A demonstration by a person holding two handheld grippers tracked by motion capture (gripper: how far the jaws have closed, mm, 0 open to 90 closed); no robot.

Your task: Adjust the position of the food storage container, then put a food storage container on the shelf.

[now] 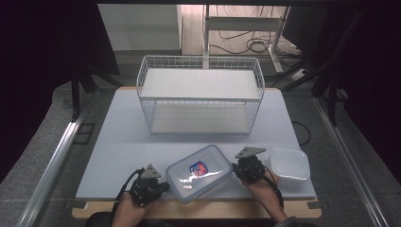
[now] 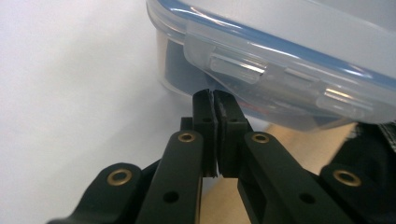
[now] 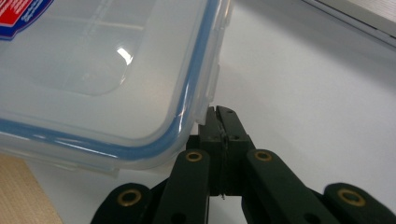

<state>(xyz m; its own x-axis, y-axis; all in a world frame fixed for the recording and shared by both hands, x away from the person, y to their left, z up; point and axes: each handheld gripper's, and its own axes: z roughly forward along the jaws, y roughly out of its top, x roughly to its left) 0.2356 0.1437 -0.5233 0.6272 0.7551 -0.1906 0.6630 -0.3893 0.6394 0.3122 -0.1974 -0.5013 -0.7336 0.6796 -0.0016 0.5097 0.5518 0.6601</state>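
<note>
Both hands are lying low at the near edge, left gripper (image 1: 163, 185) and right gripper (image 1: 235, 169), jaws closed empty, flanking the lidded container (image 1: 198, 172).

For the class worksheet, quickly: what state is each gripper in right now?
Left gripper: closed, holding nothing, tips at the lidded container's side latch.
Right gripper: closed, holding nothing, tips at the container's edge.
</note>
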